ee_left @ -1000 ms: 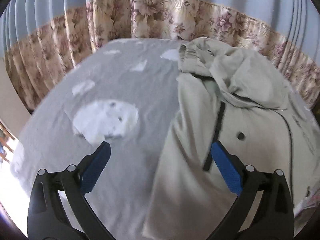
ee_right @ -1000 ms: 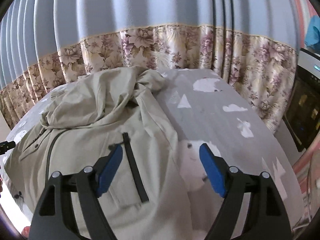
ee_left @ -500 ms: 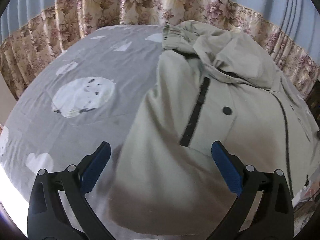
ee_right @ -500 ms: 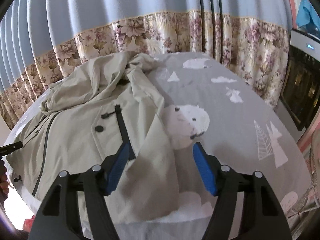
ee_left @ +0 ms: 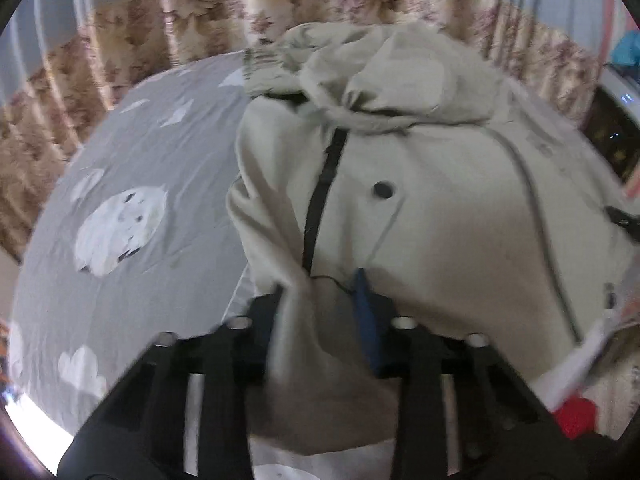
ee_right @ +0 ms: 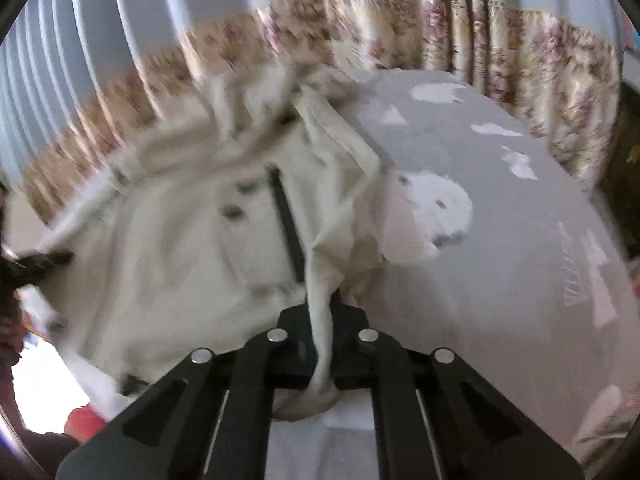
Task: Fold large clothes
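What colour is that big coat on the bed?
The coat is pale beige with dark trim, clearest in the left wrist view.

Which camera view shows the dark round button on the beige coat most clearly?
The left wrist view: one dark button stands sharp on the coat front, beside the black zipper strip. The right wrist view shows buttons too, but motion blur smears them.
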### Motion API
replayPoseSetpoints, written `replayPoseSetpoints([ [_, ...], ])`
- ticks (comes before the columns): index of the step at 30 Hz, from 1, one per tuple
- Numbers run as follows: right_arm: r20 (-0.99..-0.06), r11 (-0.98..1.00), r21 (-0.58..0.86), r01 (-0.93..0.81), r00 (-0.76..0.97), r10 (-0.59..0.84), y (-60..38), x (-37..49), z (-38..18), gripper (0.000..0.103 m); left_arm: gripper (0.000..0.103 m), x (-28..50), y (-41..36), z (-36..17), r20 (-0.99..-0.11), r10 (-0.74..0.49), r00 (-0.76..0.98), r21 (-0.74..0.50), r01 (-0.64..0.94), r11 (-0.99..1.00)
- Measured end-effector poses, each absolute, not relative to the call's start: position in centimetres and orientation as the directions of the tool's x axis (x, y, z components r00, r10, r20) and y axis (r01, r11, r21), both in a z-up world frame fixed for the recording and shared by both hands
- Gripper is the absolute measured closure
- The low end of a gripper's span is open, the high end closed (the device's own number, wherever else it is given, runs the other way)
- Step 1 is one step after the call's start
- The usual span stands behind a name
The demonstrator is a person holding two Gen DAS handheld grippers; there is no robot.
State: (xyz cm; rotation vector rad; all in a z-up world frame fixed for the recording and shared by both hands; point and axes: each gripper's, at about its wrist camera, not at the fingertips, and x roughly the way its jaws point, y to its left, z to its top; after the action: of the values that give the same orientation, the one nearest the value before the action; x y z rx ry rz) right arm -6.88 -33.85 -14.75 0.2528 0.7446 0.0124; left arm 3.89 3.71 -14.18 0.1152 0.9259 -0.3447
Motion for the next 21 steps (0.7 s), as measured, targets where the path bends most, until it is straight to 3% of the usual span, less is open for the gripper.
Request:
replayPoseSetpoints([
  [2,-0.596,0.966,0.255,0.034,0.792,0.13,-33.7,-7.4,-12.0,0.099,0.089,4.2,4.8,-12.0,-0.765,-0.333,0.551,-0.144,0.358,0.923],
  [7,-0.443,0.973,0.226,-0.039,0.886,0.139,-32.7,-9.2,-5.0,0.1,0.094,3.0,6.7,-7.0,-0.666,-0.381,0.641,-0.18,0.357,0.916],
  [11,-0.425,0.974,0.221,-0.05,0.894,0.142,-32.9,-9.9,-2.8,0.099,0.095,1.6,9.3,-4.5,-0.622,-0.444,0.645,-0.278,0.348,0.895],
  [16,-0.486,0.973,0.229,-0.021,0.864,0.132,-33.1,-6.3,-4.4,0.099,0.094,2.7,8.1,-5.7,-0.679,-0.396,0.618,-0.215,0.349,0.912],
  [21,-0.454,0.984,0.179,0.0,0.887,0.082,-33.5,-1.8,-2.1,0.099,0.09,5.7,7.3,-3.1,-0.637,-0.376,0.673,-0.183,0.342,0.922],
])
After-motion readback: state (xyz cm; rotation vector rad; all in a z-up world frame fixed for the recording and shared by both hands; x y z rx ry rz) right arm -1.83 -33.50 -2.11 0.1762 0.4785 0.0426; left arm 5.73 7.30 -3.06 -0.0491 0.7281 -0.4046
